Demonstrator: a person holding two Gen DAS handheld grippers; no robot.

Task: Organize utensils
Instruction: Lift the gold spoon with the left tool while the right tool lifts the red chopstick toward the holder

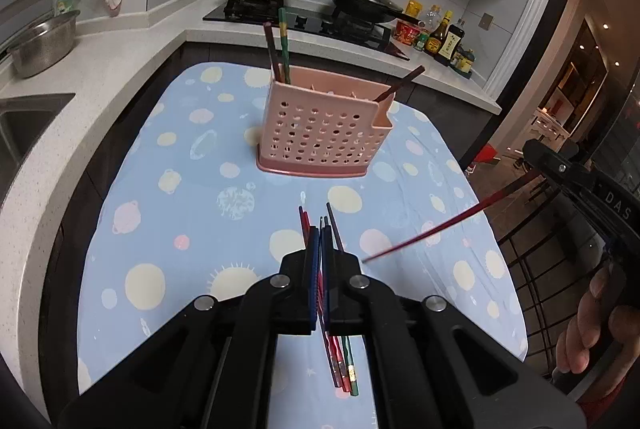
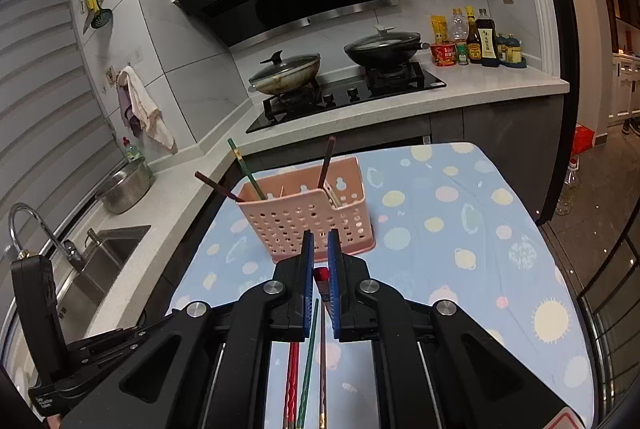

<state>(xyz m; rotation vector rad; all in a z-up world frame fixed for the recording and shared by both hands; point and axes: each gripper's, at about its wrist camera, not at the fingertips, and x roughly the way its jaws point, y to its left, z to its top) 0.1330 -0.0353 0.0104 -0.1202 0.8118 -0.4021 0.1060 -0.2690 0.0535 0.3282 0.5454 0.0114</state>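
A pink perforated utensil holder (image 1: 324, 131) stands on the blue patterned tablecloth (image 1: 180, 213); it also shows in the right wrist view (image 2: 310, 219). Three chopsticks lean in it: a green one (image 1: 283, 41), a brown one (image 1: 272, 49) and a brown one at its right end (image 1: 400, 85). My left gripper (image 1: 321, 241) is shut on a bundle of several chopsticks (image 1: 342, 369). My right gripper (image 2: 319, 249) is shut on a single red chopstick (image 2: 321, 273); the left wrist view shows that chopstick (image 1: 440, 225) held in the air at the right. More chopsticks (image 2: 306, 369) lie below the right gripper.
A counter with a gas stove (image 2: 344, 93), two lidded pans, sauce bottles (image 2: 480, 37) and a steel bowl (image 1: 42, 43) runs behind the table. A sink with a tap (image 2: 80, 269) is at the left. A black metal rail (image 1: 532, 269) is by the table's right edge.
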